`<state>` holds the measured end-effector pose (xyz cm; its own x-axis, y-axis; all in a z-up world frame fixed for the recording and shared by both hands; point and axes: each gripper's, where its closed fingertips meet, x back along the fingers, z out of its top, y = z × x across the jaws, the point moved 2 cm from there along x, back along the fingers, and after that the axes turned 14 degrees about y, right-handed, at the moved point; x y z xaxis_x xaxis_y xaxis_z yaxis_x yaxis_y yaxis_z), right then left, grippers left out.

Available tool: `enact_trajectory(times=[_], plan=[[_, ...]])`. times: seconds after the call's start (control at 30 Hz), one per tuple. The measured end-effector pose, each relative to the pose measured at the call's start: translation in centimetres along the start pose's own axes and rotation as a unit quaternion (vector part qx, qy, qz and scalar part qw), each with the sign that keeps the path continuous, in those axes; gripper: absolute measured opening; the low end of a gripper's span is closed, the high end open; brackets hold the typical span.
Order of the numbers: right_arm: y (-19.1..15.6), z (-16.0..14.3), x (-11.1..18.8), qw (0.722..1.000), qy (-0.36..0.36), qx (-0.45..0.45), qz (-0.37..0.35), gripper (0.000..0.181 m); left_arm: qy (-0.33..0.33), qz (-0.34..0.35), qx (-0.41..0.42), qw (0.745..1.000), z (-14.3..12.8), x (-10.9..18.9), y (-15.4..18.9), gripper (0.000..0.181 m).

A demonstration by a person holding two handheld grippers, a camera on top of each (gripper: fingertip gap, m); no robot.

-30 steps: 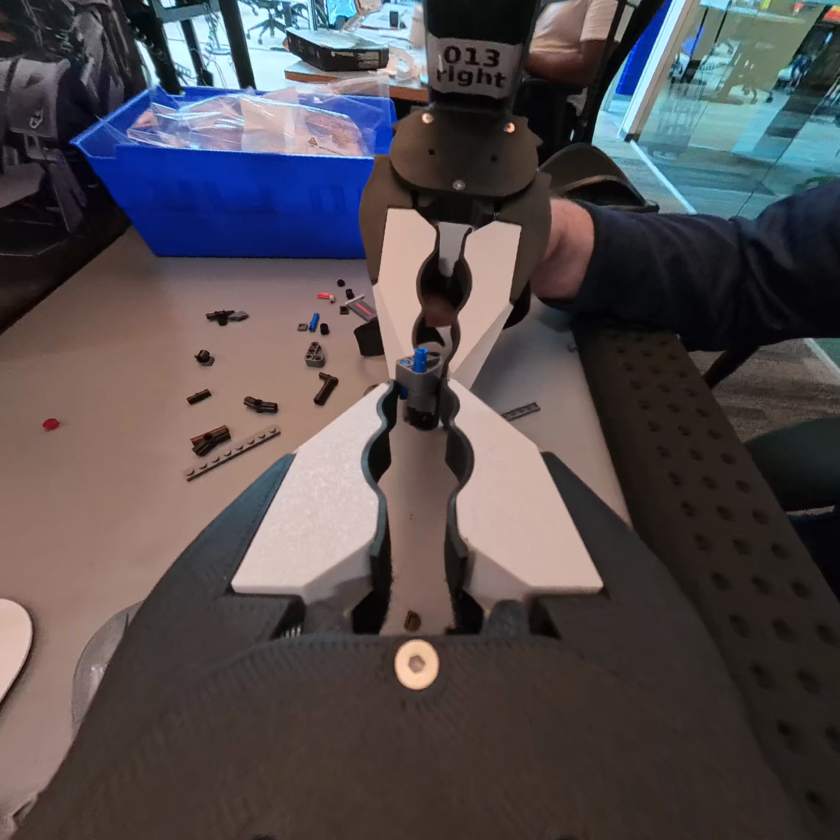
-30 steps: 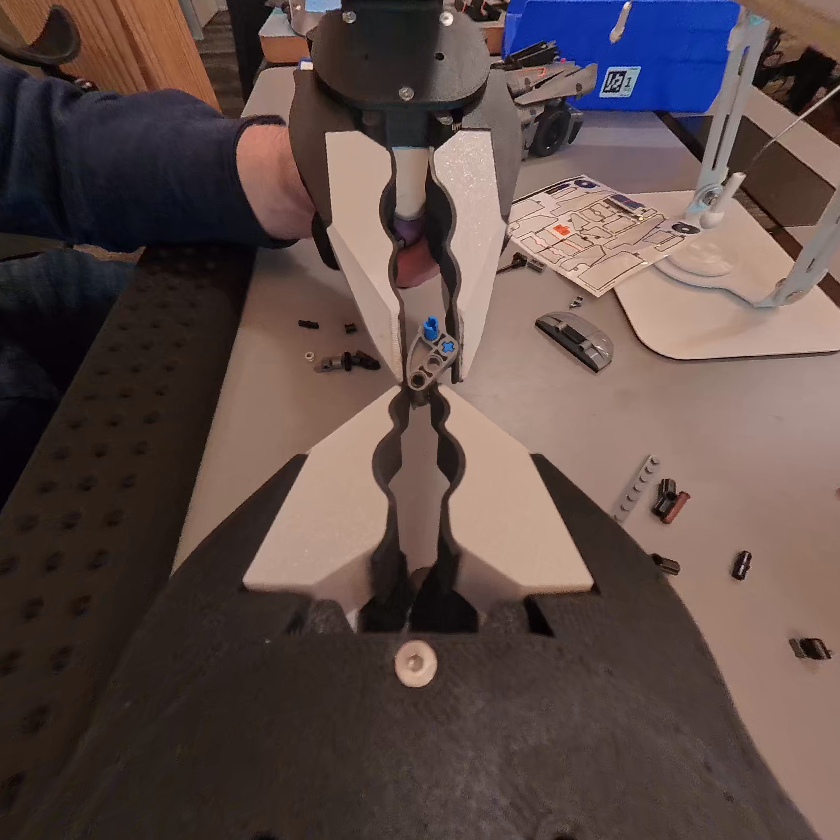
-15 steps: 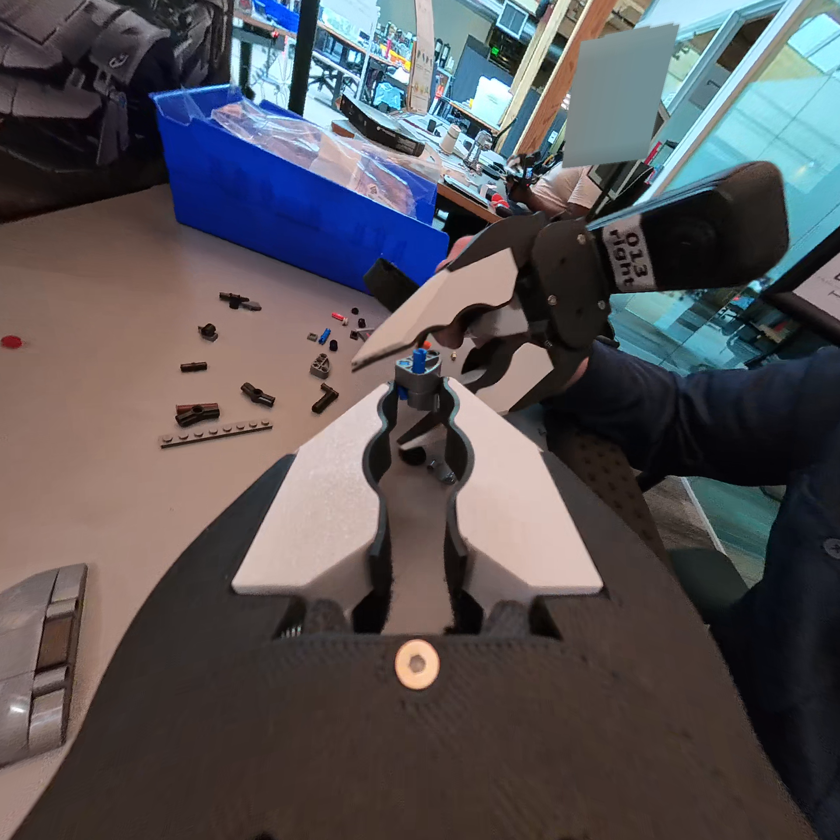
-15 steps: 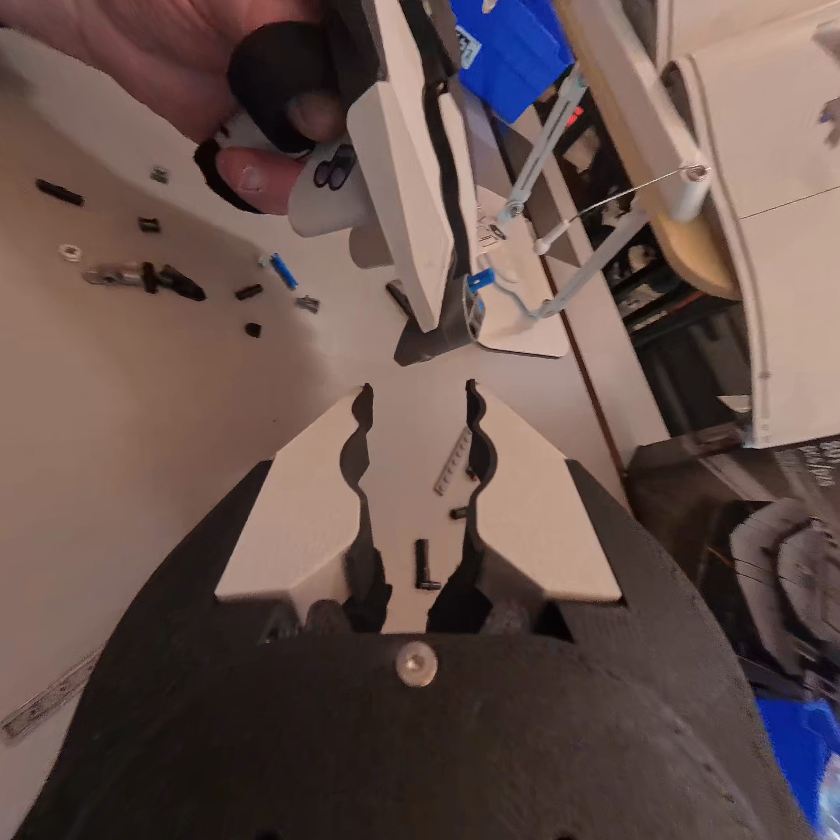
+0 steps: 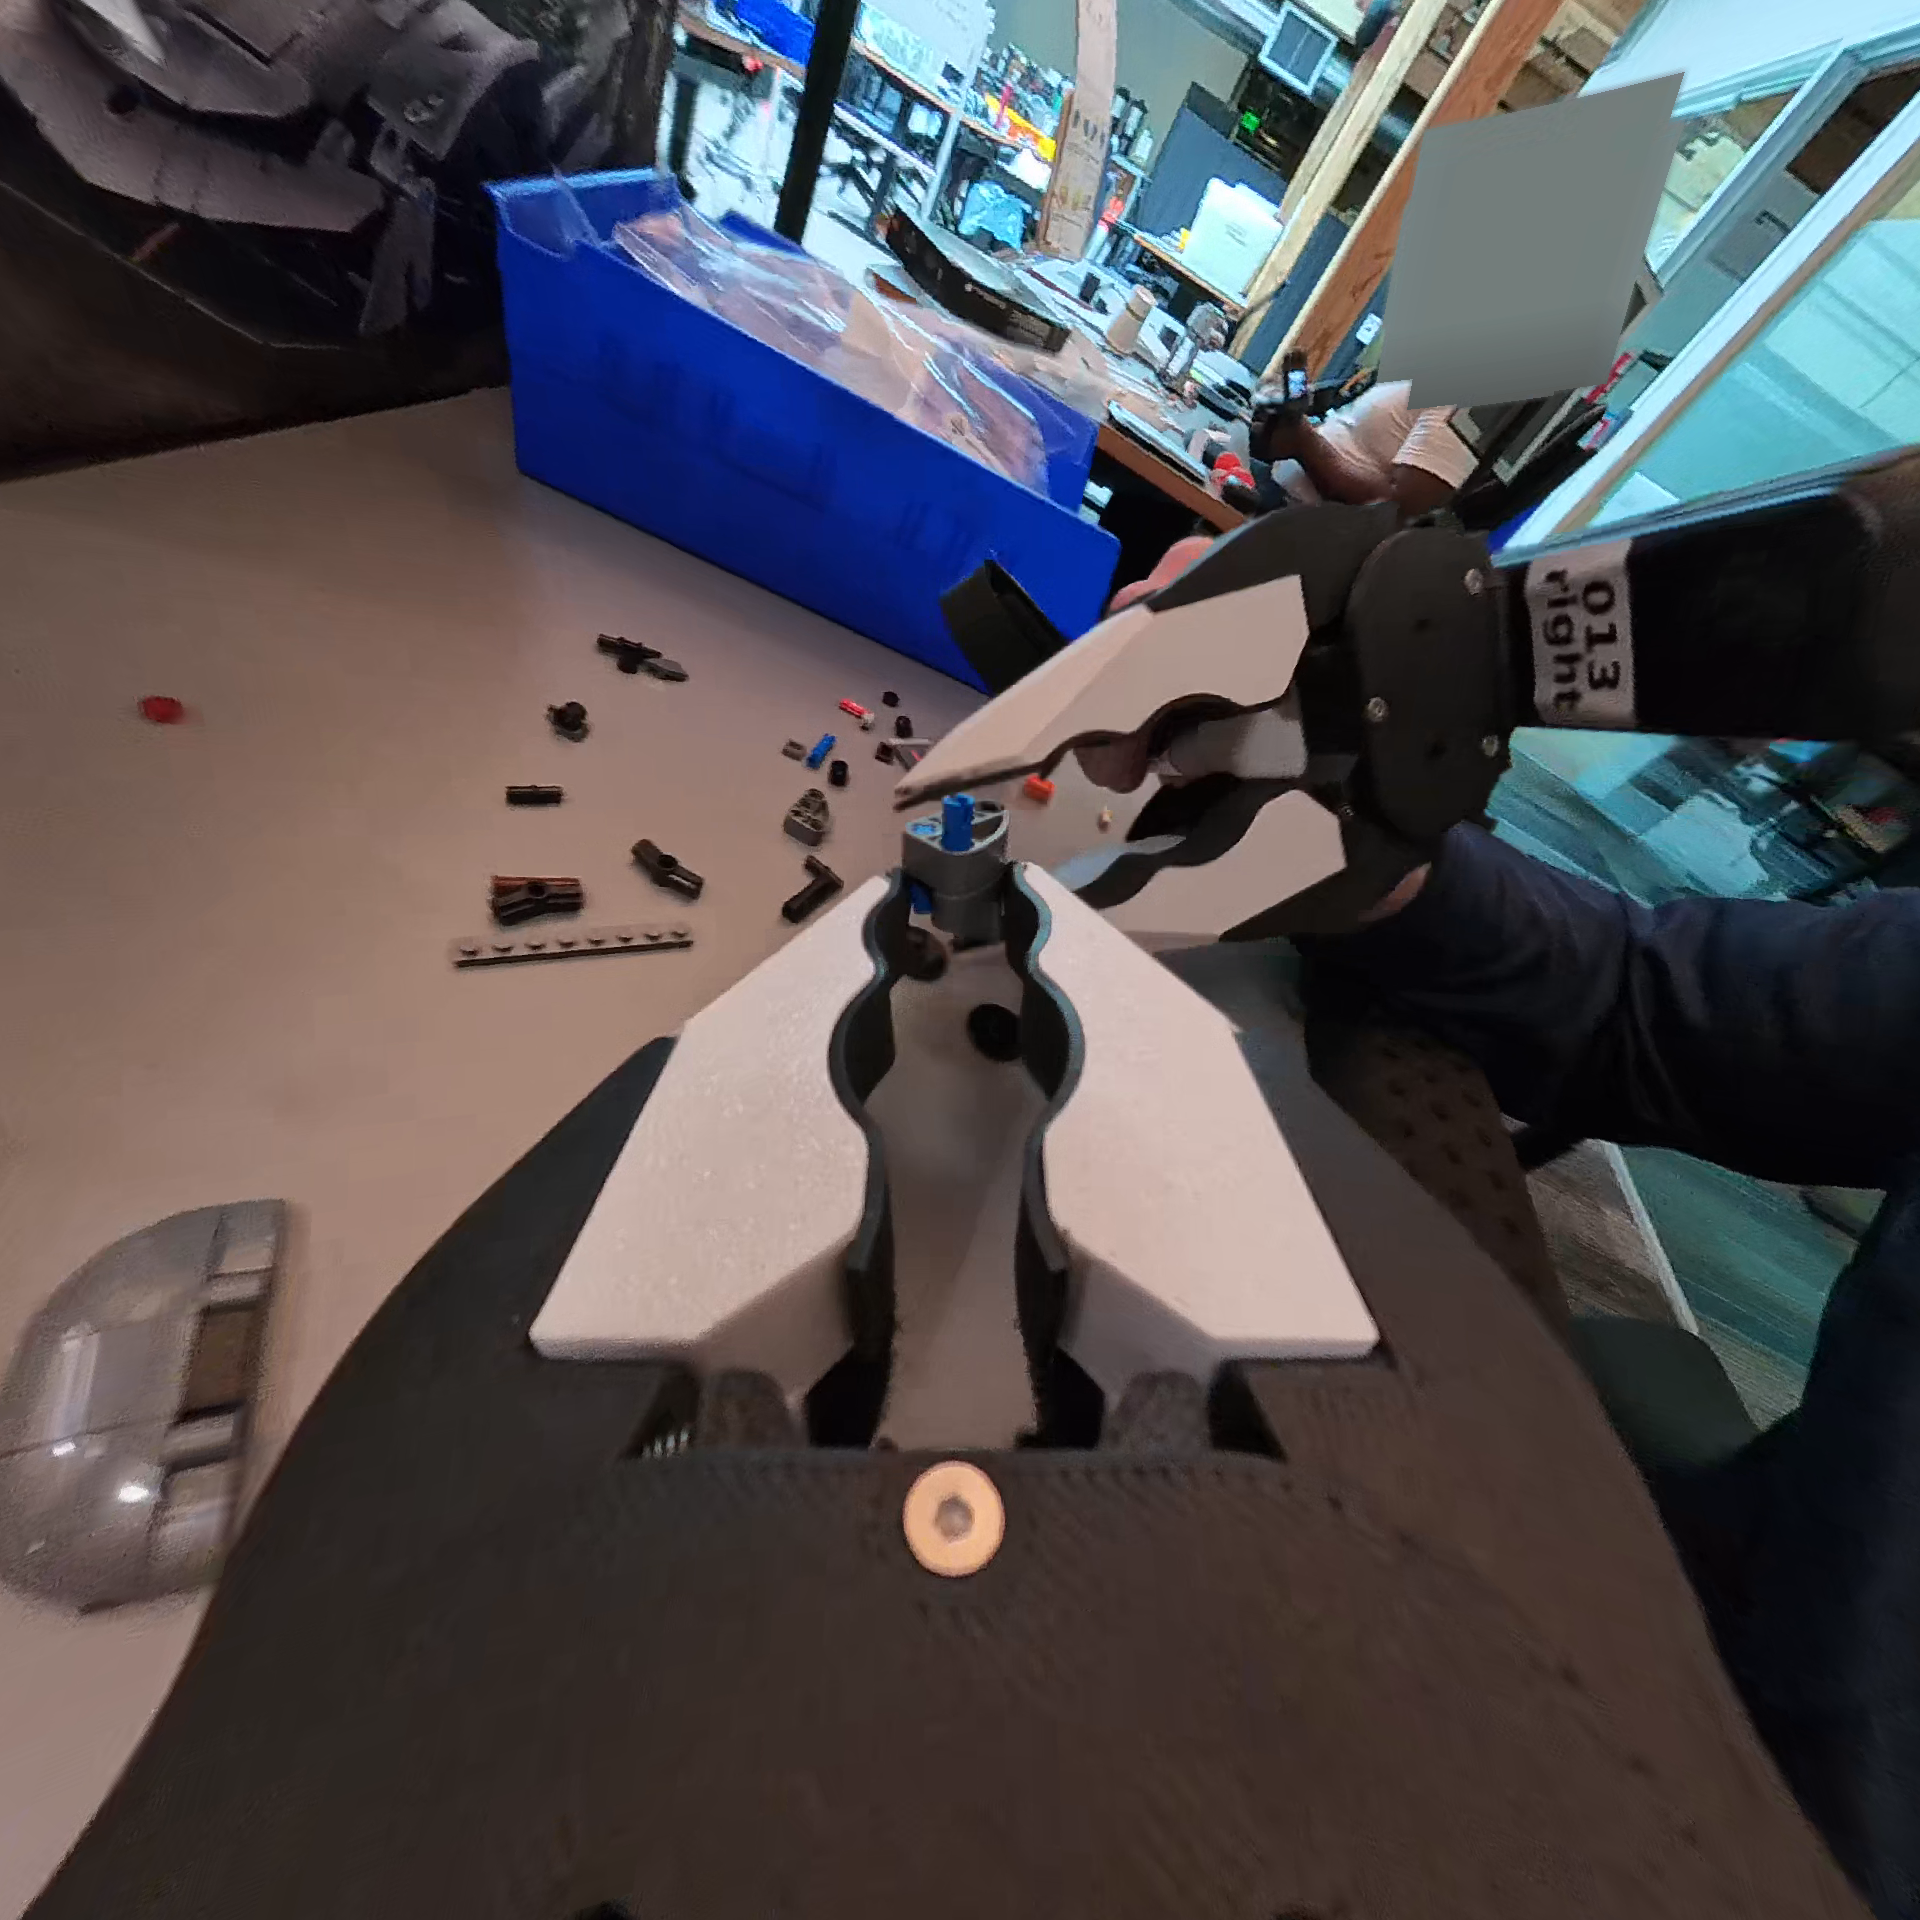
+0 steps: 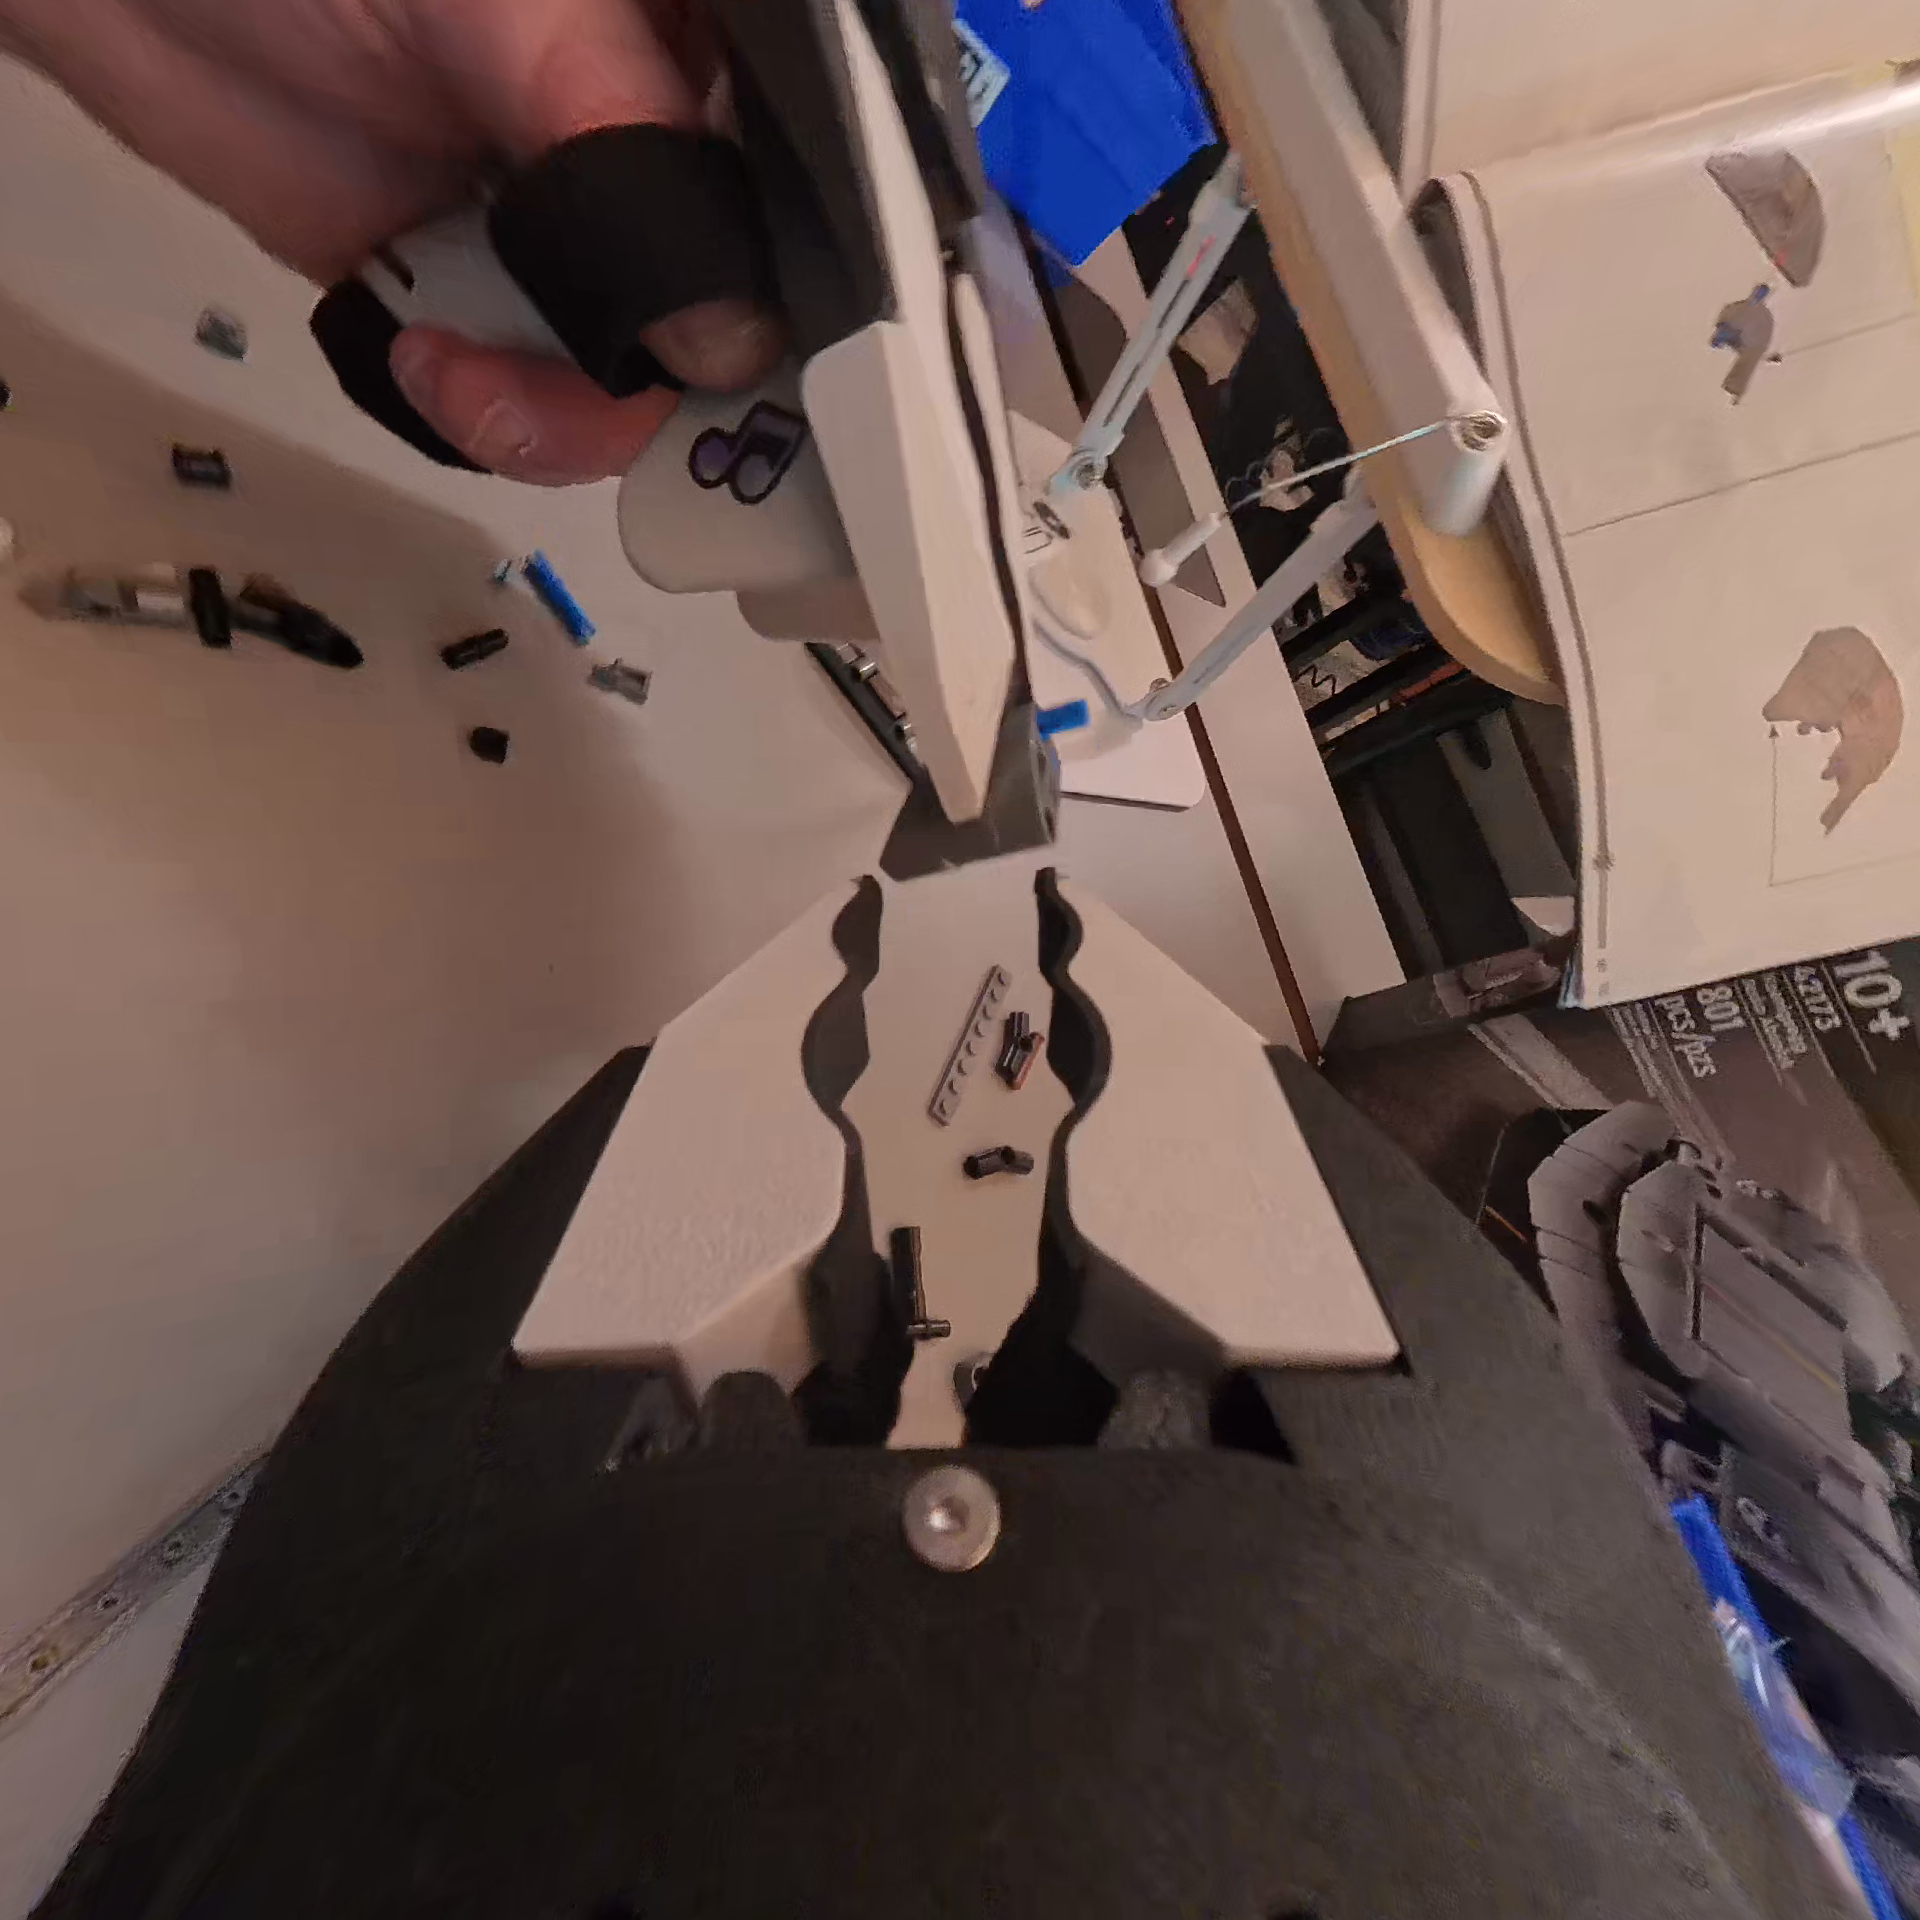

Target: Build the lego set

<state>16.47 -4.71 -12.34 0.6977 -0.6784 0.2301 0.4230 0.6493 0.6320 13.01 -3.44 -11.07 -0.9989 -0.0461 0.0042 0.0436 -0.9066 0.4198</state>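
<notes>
Left gripper [image 5: 954,894] clamps the grey piece [image 5: 958,862]; right gripper [image 6: 956,883], jaws wide and empty, should press the blue pin [image 5: 957,818] squarely.

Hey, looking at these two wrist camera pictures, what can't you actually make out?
- Left wrist view: lower part of the grey piece with blue pin, hidden between the left gripper fingertips.
- Right wrist view: most of that piece, behind the left gripper's finger.
- Left wrist view: grey curved assembly, blurred, cut by the frame edge.
- Blue bin contents: obscured by plastic bags.
</notes>
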Motion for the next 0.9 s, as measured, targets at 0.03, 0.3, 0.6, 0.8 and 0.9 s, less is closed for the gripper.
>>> enact_trajectory(times=[0.03, 0.3, 0.6, 0.8, 0.9], plan=[[0.4, 0.0, 0.1, 1.000, 0.001, -0.005, -0.008, 0.031, 0.006, 0.012, -0.002, 1.000, 0.5, 0.5, -0.5, 0.015], [-0.4, 0.5, -2.3, 1.000, -0.013, -0.014, -0.002, 0.036, -0.011, 0.118, -0.025, 0.993, 2.1, 4.5, -5.5, 0.016], [1.7, 0.8, -7.5, 0.997, -0.015, -0.075, -0.004, 0.041, 0.064, 0.097, 0.081, 0.990, 1.9, 3.9, -6.4, 0.015], [1.8, 0.8, -8.8, 1.000, 0.005, -0.018, -0.020, 0.024, 0.040, 0.099, 0.098, 0.989, 0.3, 2.8, -6.7, 0.016], [1.6, 0.2, -8.7, 1.000, 0.006, -0.029, -0.011, 0.021, 0.033, 0.097, 0.103, 0.989, -0.1, 2.6, -6.8, 0.015]])
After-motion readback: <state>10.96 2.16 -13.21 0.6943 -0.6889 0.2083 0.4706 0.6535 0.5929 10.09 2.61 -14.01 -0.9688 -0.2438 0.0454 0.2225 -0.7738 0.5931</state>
